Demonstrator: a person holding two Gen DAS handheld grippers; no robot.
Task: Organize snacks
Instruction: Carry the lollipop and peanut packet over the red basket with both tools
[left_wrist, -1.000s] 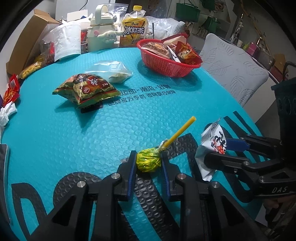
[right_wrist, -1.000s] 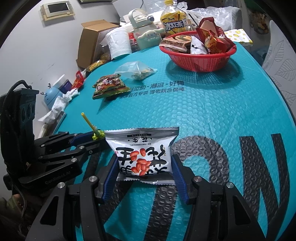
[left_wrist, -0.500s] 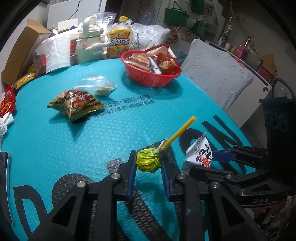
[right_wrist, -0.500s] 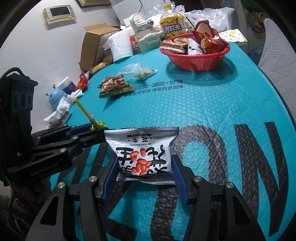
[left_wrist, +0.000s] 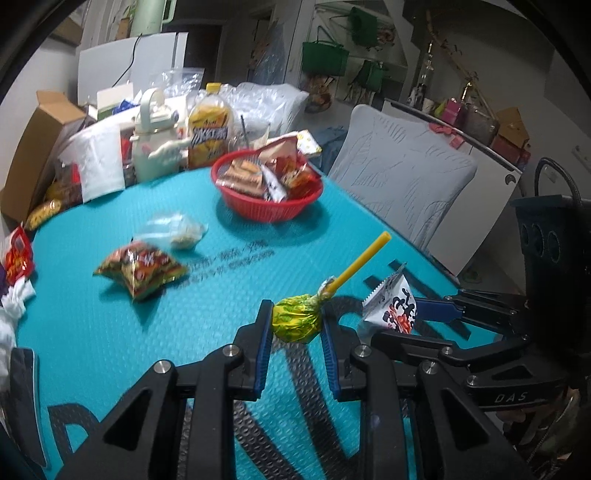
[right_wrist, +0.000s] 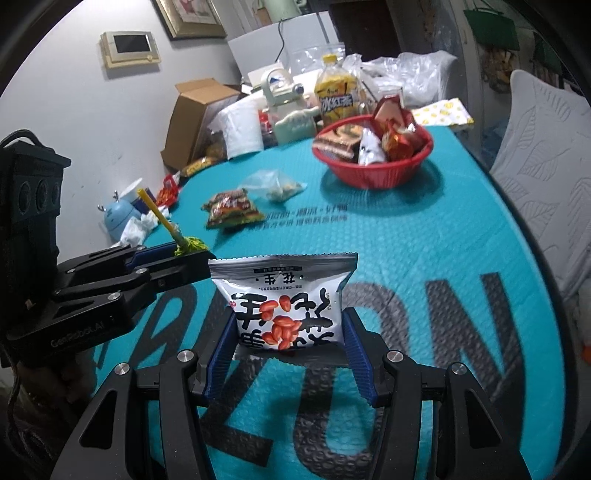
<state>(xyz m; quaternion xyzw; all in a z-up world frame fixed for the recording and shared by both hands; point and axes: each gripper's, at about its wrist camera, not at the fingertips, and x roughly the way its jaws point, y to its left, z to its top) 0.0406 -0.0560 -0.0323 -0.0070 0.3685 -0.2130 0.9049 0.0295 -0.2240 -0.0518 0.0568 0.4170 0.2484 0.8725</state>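
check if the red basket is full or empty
Partly full. The red basket holds several snack packets heaped to about its rim, seen in both wrist views; how deep the pile goes cannot be told.

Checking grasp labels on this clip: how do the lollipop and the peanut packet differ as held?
The lollipop is a small round ball in yellow-green wrap with a yellow stick; the peanut packet is a flat white pouch. The left hand-held gripper pinches narrowly on the lollipop; the right hand-held gripper spans the wider peanut packet. Both are lifted off the table.
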